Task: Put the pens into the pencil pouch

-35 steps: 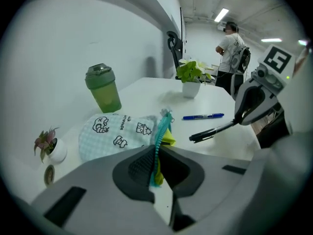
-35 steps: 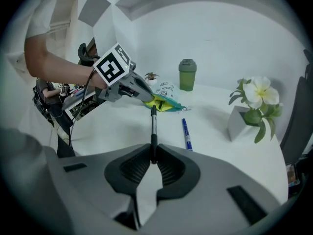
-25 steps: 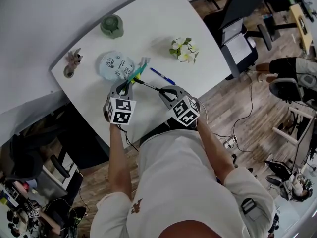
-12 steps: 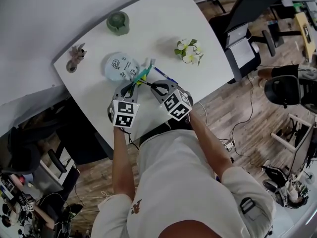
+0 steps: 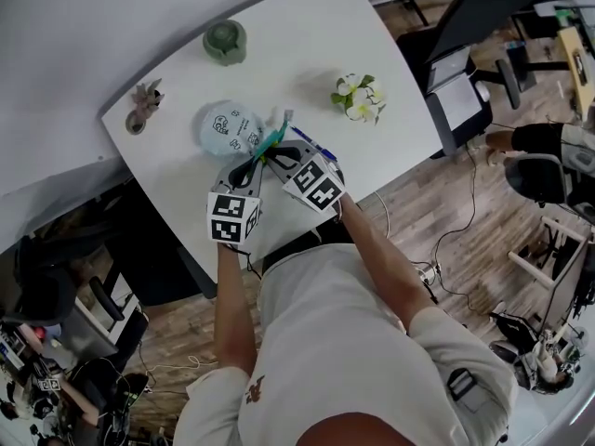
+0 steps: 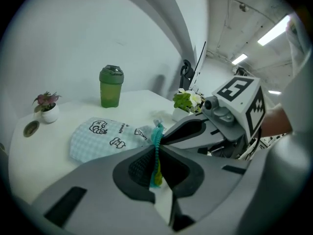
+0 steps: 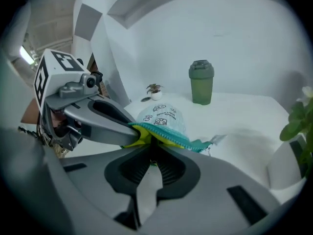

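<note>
The pale blue checked pouch (image 5: 223,126) lies on the white table (image 5: 307,35), its teal zipper edge (image 6: 156,133) lifted. My left gripper (image 5: 253,163) is shut on that edge (image 7: 168,137), and the yellow lining shows at the mouth. My right gripper (image 5: 277,156) is shut right at the mouth, close against the left one. It holds a thin black pen, of which only a small tip (image 7: 151,163) shows at the jaw seam; the remainder is hidden by the pouch. A blue pen (image 5: 314,143) lies on the table just right of both grippers.
A green lidded cup (image 5: 225,42) stands at the back, a white flower pot (image 5: 358,96) to the right, and a small potted plant (image 5: 144,105) to the left. The table's front edge runs under my hands. Office chairs and a laptop stand on the floor at the right.
My right gripper has moved left with the black pen up to the pouch mouth; the pen's shaft no longer shows. The left gripper has rolled a little, still holding the zipper edge.
</note>
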